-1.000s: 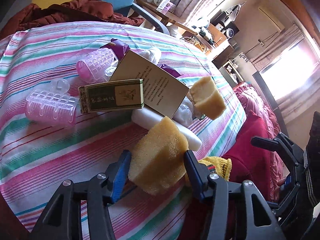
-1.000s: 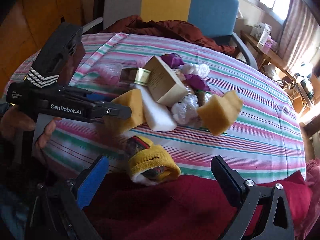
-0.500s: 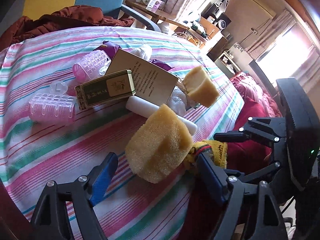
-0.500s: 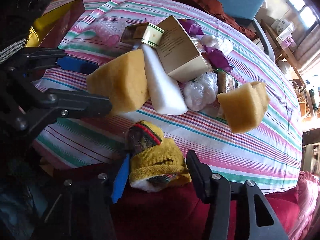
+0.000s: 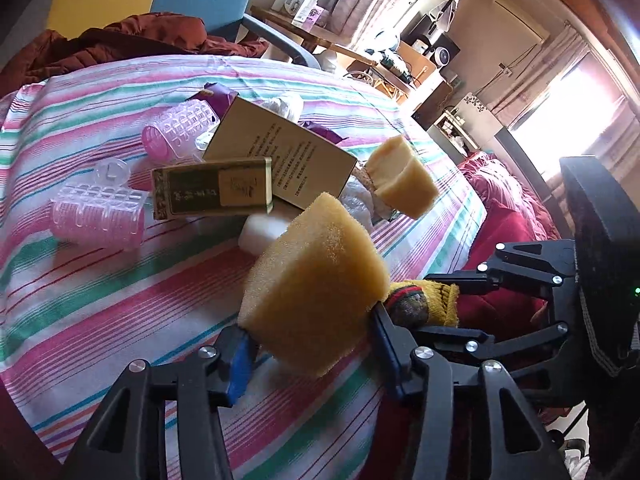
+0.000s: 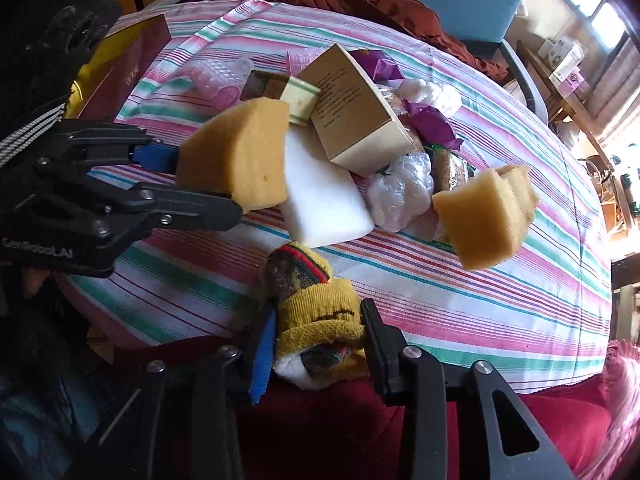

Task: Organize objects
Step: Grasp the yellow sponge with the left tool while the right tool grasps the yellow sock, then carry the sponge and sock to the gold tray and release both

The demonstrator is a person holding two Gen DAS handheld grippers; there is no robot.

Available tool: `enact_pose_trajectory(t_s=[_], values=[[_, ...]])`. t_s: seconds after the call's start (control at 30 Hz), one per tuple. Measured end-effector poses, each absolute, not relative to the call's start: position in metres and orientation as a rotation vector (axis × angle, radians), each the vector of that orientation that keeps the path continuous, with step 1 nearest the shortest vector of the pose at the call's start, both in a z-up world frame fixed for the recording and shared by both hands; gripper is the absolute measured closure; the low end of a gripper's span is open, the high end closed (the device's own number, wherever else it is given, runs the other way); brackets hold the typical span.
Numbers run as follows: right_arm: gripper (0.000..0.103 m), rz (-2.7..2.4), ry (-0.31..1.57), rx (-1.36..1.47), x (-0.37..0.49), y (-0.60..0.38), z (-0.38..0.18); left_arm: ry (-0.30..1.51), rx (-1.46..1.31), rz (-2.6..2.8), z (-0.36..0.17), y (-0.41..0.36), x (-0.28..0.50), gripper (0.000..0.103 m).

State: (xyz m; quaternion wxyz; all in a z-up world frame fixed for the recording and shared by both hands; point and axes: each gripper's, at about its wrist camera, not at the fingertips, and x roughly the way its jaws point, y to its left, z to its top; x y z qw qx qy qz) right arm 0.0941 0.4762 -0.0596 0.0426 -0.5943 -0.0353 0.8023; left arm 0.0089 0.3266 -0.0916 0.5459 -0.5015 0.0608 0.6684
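Gripping at the striped surface (image 6: 460, 312) edge, the right gripper (image 6: 316, 344) is clamped on the yellow sock (image 6: 320, 316); the left gripper (image 5: 308, 340) is clamped on a sponge (image 5: 316, 280) raised just beside the white block (image 6: 324, 196). Snagged cloth is a likely risk if the sock is pulled.

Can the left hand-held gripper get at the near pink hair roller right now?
Probably not yet: the left hand-held gripper is shut on a sponge. The pink roller itself lies unobstructed.

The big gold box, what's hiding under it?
The big gold box leans on a white foam block and a small green-and-gold box. Anything further beneath is covered.
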Motion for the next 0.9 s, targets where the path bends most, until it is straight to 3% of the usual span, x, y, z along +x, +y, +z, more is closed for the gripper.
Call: enact_pose_trajectory(t_s=[0.27,0.5,0.9], values=[[0.063,2.557,-0.025,-1.660,0.103,0.462,-0.034,0.161,-1.068,1.740,-0.042,0.279,0.017,0.051],[0.063,2.716,0.053,-1.486,0.081,0.413,-0.010,0.062,-1.054,1.949,-0.012,0.200,-0.016,0.050],[0.063,2.966,0.091,-1.501,-0.006,0.296,0.004,-0.022,-1.188,2.362,-0.032,0.038,-0.057,0.049]])
